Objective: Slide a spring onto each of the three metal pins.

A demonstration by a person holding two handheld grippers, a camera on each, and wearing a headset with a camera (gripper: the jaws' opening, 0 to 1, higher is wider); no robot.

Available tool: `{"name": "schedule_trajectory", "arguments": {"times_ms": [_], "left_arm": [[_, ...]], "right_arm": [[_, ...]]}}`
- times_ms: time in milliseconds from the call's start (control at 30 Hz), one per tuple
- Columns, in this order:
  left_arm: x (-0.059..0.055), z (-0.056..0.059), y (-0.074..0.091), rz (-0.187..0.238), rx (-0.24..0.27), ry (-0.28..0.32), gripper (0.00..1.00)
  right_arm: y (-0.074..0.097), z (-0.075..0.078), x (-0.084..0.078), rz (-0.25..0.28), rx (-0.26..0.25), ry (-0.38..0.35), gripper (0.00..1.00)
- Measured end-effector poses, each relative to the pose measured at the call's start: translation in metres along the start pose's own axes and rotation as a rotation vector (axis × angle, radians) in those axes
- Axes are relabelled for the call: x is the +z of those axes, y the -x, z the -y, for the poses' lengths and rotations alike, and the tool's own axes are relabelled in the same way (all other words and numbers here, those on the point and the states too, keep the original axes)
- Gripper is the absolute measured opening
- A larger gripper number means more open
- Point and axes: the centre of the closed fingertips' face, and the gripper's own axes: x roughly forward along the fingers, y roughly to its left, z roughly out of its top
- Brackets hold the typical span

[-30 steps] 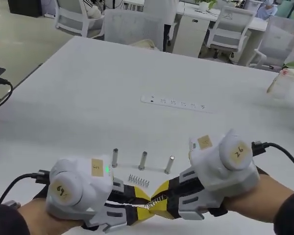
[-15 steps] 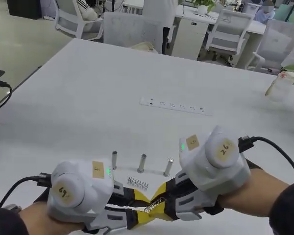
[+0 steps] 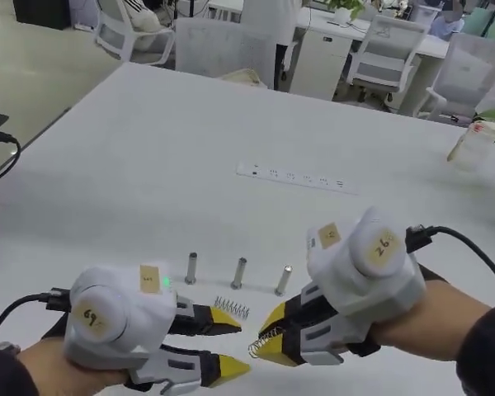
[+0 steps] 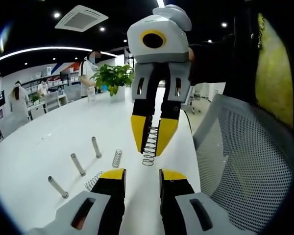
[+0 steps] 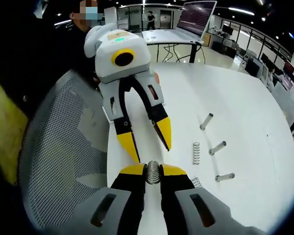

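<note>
Now gripping one spring (image 5: 153,172) in the right tool (image 3: 269,334), jaws nearly closed across the coils and one end sticking out past the tips. Held low over the bench (image 3: 148,165), near its front edge and short of the three pins (image 3: 239,272). Facing it, the left tool (image 4: 142,174), jaws well apart and with nothing between them. Standing upright in a row, clear of both tools, all three pins bare. Lying flat on the bench between the pins and the tools, two loose springs (image 4: 116,157).

Probably at the step of lining up the first spring, with none on any pin so far.

Risks from here, only as a guess:
- Could lose the spring if squeezed harder: thin coils, easy to bend or to shoot out sideways from the tips.
- Could miss the pin top if brought down tilted, being gripped across the side and not along the axis.
- Could knock a pin over with the wide tool body, if only free-standing and so close together.
- Could also sweep the loose springs toward the front edge when moving low over them.
</note>
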Motion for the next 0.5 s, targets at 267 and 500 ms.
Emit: {"name": "schedule_trajectory", "arguments": {"times_ms": [267,500], "left_arm": [[-0.01,-0.005,0.013,0.011,0.042,0.041,0.33],[-0.011,-0.01,0.023,0.034,0.072,0.081,0.46]], "right_arm": [[0.001,0.004,-0.002,-0.011,-0.006,-0.002,0.08],[0.003,0.007,-0.003,-0.022,-0.009,-0.001,0.08]]}}
